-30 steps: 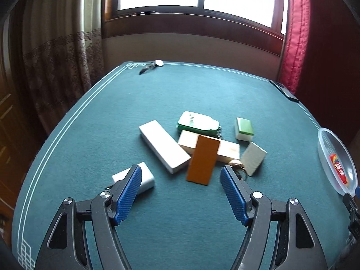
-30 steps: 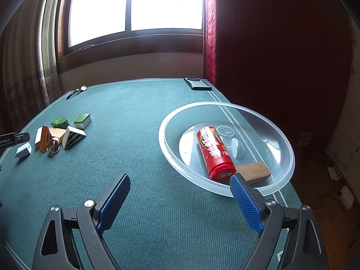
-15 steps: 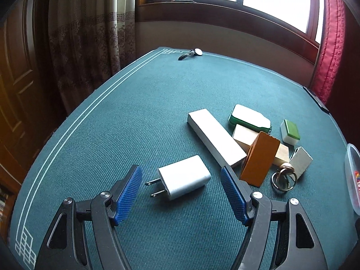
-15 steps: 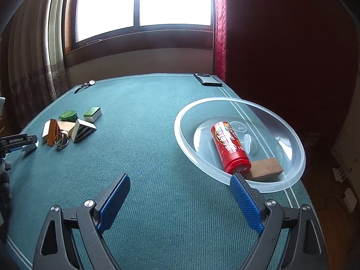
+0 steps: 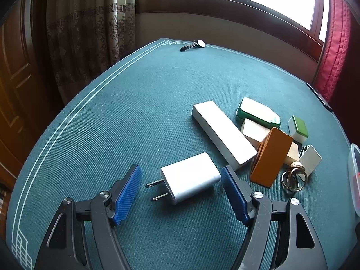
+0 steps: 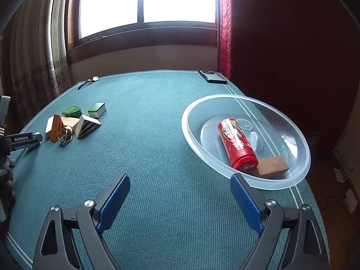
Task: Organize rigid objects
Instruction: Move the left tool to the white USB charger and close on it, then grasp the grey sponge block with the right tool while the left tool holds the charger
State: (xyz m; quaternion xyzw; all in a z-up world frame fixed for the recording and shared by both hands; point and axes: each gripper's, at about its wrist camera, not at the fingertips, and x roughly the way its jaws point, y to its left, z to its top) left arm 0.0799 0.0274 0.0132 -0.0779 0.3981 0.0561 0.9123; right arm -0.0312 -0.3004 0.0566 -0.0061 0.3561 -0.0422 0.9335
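Two blue-padded fingers of the left gripper (image 5: 181,180) stand spread on either side of a white charger (image 5: 191,177) lying on the green table (image 5: 112,117), without pressing it. From the right wrist, the right gripper (image 6: 180,190) gapes empty beside a clear bowl (image 6: 299,139) holding a red can (image 6: 237,144).

Green felt table (image 5: 126,117), white border lines. On it: charger (image 5: 191,177), white box (image 5: 222,132), orange block (image 5: 271,155), wood block (image 5: 254,129), green case (image 5: 257,111), tile (image 5: 298,129), keyrings (image 5: 293,178), watch (image 5: 193,44), phone (image 6: 212,76), clear bowl (image 6: 290,121).
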